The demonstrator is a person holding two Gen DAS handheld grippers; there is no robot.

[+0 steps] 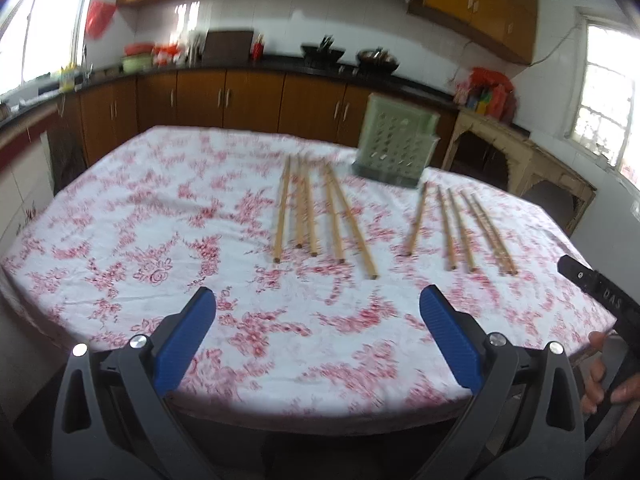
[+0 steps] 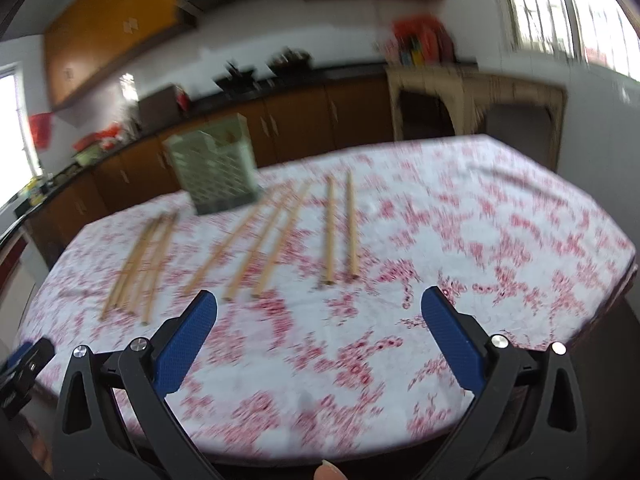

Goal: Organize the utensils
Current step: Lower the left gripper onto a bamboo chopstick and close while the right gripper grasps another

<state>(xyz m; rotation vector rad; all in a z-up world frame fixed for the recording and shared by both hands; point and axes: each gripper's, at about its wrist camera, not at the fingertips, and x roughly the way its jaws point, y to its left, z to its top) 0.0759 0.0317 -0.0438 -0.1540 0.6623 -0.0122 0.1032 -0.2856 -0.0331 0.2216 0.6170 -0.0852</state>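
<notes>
Several wooden chopsticks lie on a floral tablecloth in two groups, a left group (image 1: 316,212) and a right group (image 1: 464,228). A pale green perforated utensil holder (image 1: 394,146) stands behind them. In the right wrist view the holder (image 2: 214,170) stands at the far left, with chopsticks (image 2: 340,226) in front of it and more chopsticks (image 2: 140,264) to its left. My left gripper (image 1: 318,300) is open and empty, above the table's near edge. My right gripper (image 2: 319,300) is open and empty, short of the chopsticks.
The round table (image 1: 120,220) has a white cloth with a red flower print. Brown kitchen cabinets (image 1: 224,96) and a dark counter with pots run behind it. A beige stand (image 1: 516,160) is at the right. The other gripper's body (image 1: 600,292) shows at the right edge.
</notes>
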